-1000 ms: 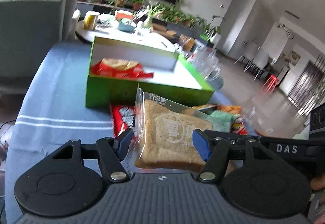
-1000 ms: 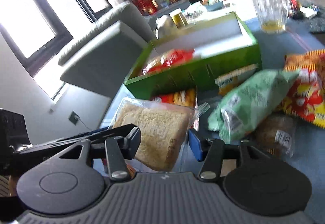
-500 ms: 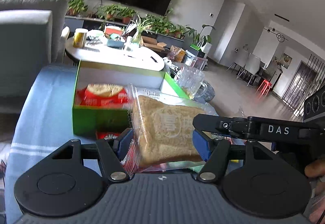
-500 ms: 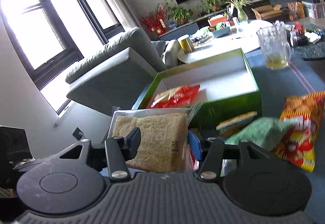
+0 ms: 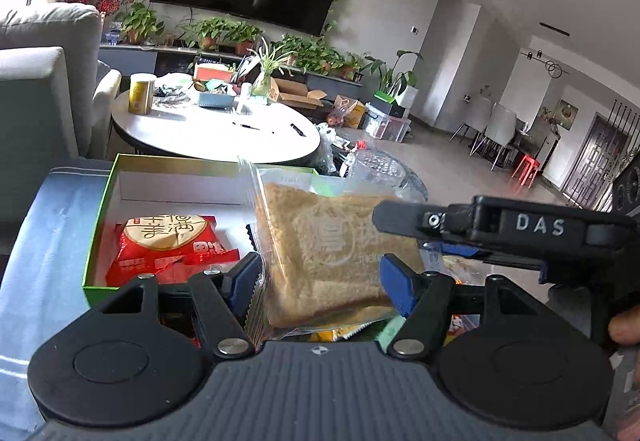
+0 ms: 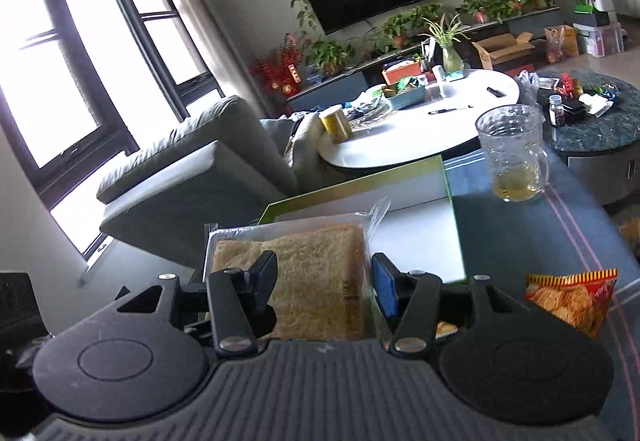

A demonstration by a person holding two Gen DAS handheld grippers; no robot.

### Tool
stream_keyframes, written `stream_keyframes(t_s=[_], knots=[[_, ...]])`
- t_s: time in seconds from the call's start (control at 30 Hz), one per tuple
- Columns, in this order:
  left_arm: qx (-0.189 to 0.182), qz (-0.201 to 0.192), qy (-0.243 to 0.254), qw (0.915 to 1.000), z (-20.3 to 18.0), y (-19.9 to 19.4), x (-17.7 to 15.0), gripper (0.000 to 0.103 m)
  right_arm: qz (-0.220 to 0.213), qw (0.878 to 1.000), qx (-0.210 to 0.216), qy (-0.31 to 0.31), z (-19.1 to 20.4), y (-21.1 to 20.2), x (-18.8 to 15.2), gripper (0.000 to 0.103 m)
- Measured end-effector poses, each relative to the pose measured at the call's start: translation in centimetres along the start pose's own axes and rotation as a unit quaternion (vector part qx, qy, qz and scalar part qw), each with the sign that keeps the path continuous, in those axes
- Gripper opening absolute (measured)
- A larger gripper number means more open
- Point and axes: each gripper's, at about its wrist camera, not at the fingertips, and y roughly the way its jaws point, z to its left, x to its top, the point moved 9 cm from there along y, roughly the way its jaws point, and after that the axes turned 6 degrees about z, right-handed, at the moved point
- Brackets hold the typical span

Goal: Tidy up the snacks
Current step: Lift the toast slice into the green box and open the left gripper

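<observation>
A slice of toast in a clear wrapper (image 5: 332, 253) hangs in the air between both grippers, over the near edge of the green box (image 5: 100, 225). My left gripper (image 5: 320, 277) is shut on it, and so is my right gripper (image 6: 324, 281), which grips the same toast packet (image 6: 316, 277). The box has a white floor and holds a red snack packet (image 5: 168, 245) at its left. The right gripper's black body crosses the left wrist view at the right (image 5: 520, 229).
A glass mug (image 6: 512, 157) with a little yellow liquid stands on the blue cloth right of the box. An orange crisp packet (image 6: 568, 297) lies at the near right. A white round table (image 5: 216, 129) and a grey sofa (image 6: 192, 177) stand behind.
Both grippers have lifted the toast packet up from the snack pile and carried it forward over the green box. The loose snacks have dropped out of view below.
</observation>
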Motion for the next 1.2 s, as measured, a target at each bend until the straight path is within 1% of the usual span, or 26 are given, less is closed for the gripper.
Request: stream_keyframes(t_s=[0.33,0.57,0.83,0.97,1.07,1.2], knots=[[0.014,0.009,0.000,0.9999,0.8,3.8,1.5,0.062,0.001,1.000,-0.019,0.001,-1.9,2.8,1.9,0.079],[0.019,0.024,-0.006,0.9995,1.7,6.7,1.9,0.062,0.018,0.999,-0.029,0.010,-3.5,5.5,2.2,0.079],[0.018,0.059,-0.009,0.9980,2.3,9.3,0.2,0.063,0.047,0.998,-0.042,0.026,-5.5,7.8,1.3,0.079],[0.018,0.075,-0.005,0.9970,2.4,9.8,-0.9,0.066,0.064,0.996,-0.051,0.033,-6.1,8.7,0.7,0.079],[0.023,0.081,0.008,0.9964,2.2,9.7,-1.3,0.067,0.062,0.996,-0.052,0.024,-5.9,8.6,0.6,0.079],[0.022,0.084,0.002,0.9962,2.1,8.9,-1.5,0.067,0.062,0.996,-0.053,0.028,-5.8,8.1,0.8,0.080]])
